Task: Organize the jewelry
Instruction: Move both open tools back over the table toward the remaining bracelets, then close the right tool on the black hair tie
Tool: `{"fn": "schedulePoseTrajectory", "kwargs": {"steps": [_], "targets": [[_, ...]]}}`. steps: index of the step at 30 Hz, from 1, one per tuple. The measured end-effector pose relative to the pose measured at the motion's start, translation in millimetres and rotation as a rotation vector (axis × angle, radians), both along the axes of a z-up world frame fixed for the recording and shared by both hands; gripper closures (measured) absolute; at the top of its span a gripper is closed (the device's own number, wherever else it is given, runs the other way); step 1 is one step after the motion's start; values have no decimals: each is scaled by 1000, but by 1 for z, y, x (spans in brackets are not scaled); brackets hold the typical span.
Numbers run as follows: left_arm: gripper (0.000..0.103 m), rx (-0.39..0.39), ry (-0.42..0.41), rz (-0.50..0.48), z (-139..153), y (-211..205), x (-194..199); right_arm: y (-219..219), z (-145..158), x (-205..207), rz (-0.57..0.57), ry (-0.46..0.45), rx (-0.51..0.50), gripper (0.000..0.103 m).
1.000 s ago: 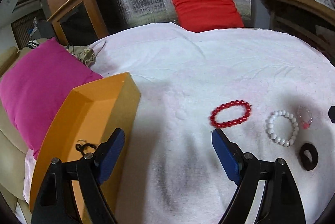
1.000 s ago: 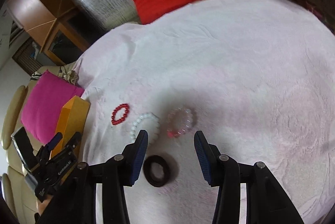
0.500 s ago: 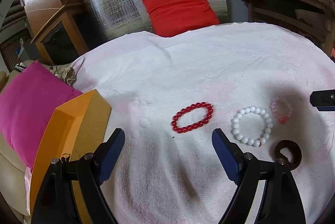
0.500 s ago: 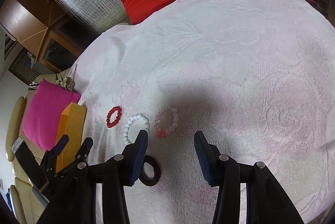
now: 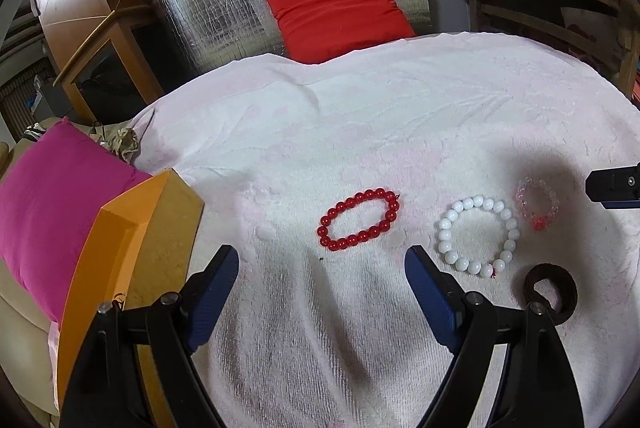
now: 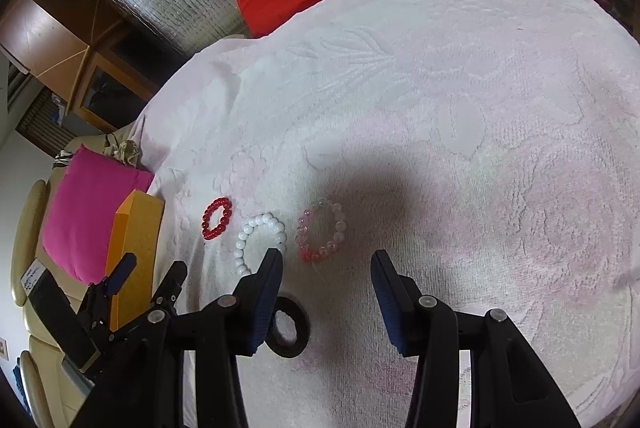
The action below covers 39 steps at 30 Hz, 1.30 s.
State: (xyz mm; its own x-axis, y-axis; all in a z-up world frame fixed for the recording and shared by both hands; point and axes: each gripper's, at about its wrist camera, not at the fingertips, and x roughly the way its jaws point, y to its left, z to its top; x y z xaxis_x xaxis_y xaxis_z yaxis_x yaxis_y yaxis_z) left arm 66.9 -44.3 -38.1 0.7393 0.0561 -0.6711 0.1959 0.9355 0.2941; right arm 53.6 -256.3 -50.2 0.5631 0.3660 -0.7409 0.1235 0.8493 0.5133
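Black hair tie (image 6: 289, 328) hiding partly behind right gripper (image 6: 326, 286) finger, white bead bracelet (image 6: 261, 243) too. Orange box (image 5: 120, 252) getting cropped by left gripper (image 5: 320, 282). Both grippers hanging spread wide, empty, over pinkish towel (image 6: 440, 116). Red bead bracelet (image 5: 359, 218) and pink bead bracelet (image 6: 322, 235) lying in a row.

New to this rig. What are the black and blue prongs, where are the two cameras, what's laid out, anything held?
There is no robot: a person carries a hand-held gripper in each hand, each with a fisheye camera looking along its two blue-padded fingers. One picture is from the left hand-held gripper, the other from the right hand-held gripper. Both are open and hold nothing. On the white towel lie a red bead bracelet, a white bead bracelet, a clear pink bracelet and a dark ring-shaped band. An orange box sits at the left edge.
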Motion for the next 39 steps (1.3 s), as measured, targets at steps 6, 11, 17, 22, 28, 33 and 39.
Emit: {"fn": "schedulePoseTrajectory", "kwargs": {"steps": [6, 11, 17, 22, 28, 33, 39], "targets": [[18, 7, 7, 0, -2, 0, 0, 4, -2, 0, 21, 10, -6, 53], [18, 12, 11, 2, -3, 1, 1, 12, -10, 2, 69, 47, -30, 53], [18, 15, 27, 21, -5, 6, 6, 25, -16, -1, 151, 57, -74, 53], [18, 2, 68, 73, -11, 19, 16, 34, -18, -1, 191, 58, -126, 68], [18, -8, 74, 102, -12, 28, 19, 43, -20, -2, 223, 53, -144, 68], [18, -17, 78, 92, -12, 28, 18, 59, -23, -1, 253, 50, -196, 68], [18, -30, 83, 111, -11, 38, 24, 75, -25, -6, 289, 7, -322, 82]]}}
